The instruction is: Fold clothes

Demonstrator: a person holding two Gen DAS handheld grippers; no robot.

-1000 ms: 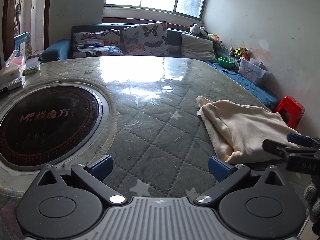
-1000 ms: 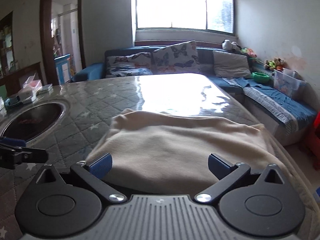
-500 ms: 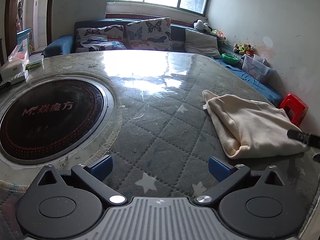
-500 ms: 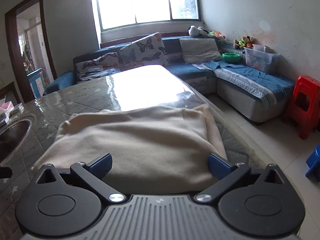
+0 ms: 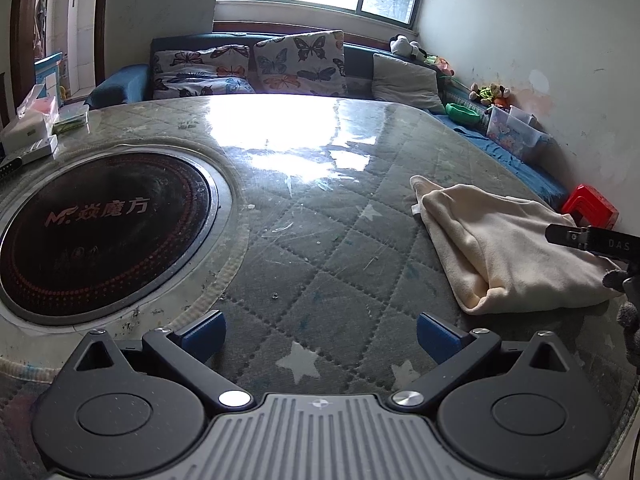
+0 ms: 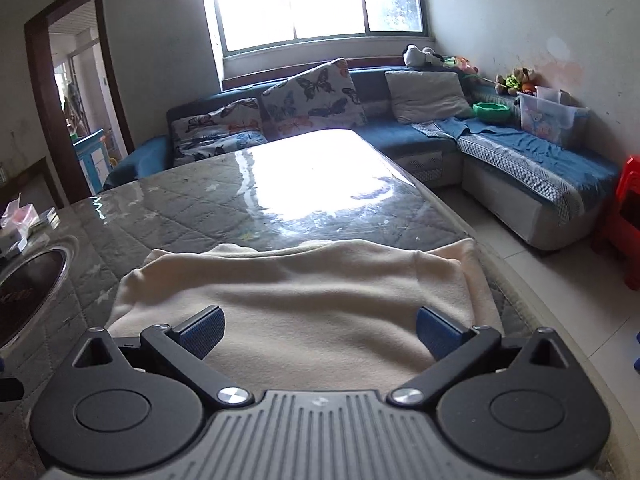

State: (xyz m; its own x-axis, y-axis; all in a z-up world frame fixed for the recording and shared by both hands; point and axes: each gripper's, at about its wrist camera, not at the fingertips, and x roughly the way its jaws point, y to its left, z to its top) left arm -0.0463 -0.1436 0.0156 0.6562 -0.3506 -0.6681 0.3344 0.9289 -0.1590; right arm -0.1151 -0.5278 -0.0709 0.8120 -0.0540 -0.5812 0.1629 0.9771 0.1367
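Left wrist view: left gripper point(image 5: 320, 330) hung over bare table point(image 5: 320, 248), jaws spread and empty; folded cream cloth point(image 5: 508, 248) lay well off to the right near the table's edge, long axis running away from the camera. Right wrist view: right gripper point(image 6: 319, 330) sat directly over the cloth point(image 6: 304, 304), jaws spread, pinching nothing; judged the nearer.
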